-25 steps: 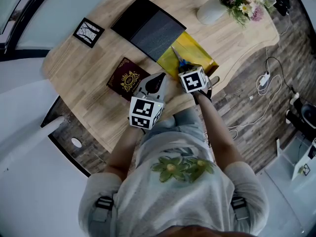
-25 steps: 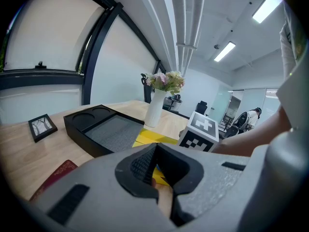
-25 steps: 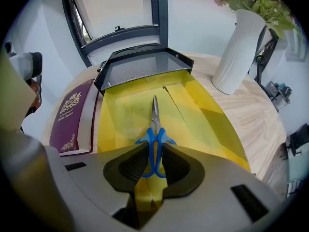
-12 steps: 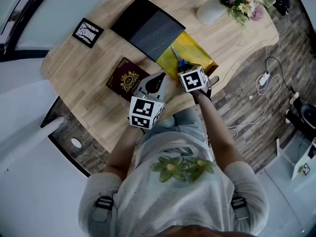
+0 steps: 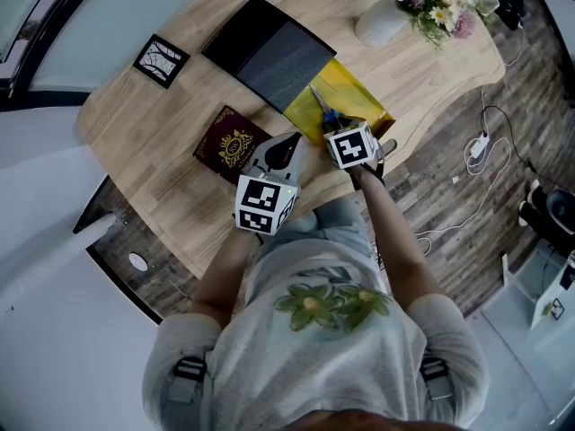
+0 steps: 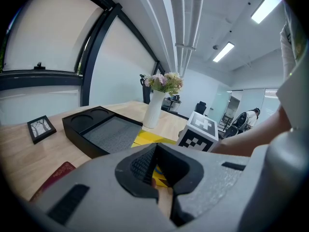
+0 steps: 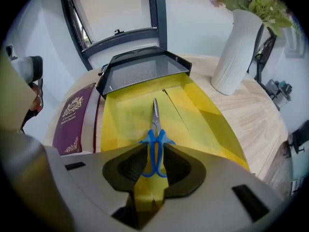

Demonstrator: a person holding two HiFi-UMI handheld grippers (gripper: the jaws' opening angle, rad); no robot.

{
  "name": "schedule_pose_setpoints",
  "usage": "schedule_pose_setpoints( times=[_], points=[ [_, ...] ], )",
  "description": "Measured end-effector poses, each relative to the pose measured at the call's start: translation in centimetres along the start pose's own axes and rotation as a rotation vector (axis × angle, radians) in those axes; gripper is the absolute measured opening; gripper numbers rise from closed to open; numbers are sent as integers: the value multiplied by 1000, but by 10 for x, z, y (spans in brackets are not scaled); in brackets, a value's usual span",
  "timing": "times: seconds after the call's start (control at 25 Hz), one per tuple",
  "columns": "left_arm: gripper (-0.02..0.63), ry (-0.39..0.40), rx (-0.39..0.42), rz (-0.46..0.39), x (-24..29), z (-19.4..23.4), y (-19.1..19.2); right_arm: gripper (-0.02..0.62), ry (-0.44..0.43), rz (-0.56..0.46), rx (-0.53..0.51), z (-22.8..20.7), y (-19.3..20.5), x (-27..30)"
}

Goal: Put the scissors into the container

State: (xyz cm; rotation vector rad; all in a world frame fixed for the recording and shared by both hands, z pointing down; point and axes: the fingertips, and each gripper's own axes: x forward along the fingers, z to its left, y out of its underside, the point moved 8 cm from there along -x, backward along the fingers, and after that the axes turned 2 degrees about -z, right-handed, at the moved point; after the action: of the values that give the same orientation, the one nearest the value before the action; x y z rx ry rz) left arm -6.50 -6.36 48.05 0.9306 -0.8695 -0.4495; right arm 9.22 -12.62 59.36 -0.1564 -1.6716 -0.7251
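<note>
The head view looks steeply down over the worktop [image 5: 153,133]. Both gripper views sit low near its edge and face far, sharing the container [image 6: 104,129] and the vase [image 7: 236,52].

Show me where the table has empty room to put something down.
Bare wood lies between the picture frame and the passport, and right of the white vase. It is crowded at the near edge: yellow folder, scissors, left gripper, right gripper.

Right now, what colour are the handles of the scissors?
Blue handles, with silver blades. The scissors show best in the right gripper view.
</note>
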Motion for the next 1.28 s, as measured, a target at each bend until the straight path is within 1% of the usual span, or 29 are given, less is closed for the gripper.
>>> schedule_pose_setpoints(
  times=[0.12,0.24,0.36,0.6,0.8,1.0,1.2,1.28],
  points=[
    [8,2,3,-4,-2,-2,-1,100,27,-42,-20,0,-7,-11],
    [8,3,7,-9,-4,-3,-3,97,21,-78,4,0,-7,-16],
    [8,6,12,-16,-6,-6,-5,77,22,-117,16,0,-6,-23],
    [8,2,30,-16,-8,-12,-5,42,16,-163,37,3,-3,-42],
    [8,1,42,-18,-9,-17,-4,20,-13,-212,56,10,1,-61],
    [8,5,52,-22,-10,-25,-3,9,-27,-299,61,16,7,-84],
    [8,16,30,-26,-13,-32,-2,6,-60,-380,30,29,11,-110],
    [8,20,27,-25,-14,-35,-1,6,-75,-408,34,33,14,-119]
  ],
)
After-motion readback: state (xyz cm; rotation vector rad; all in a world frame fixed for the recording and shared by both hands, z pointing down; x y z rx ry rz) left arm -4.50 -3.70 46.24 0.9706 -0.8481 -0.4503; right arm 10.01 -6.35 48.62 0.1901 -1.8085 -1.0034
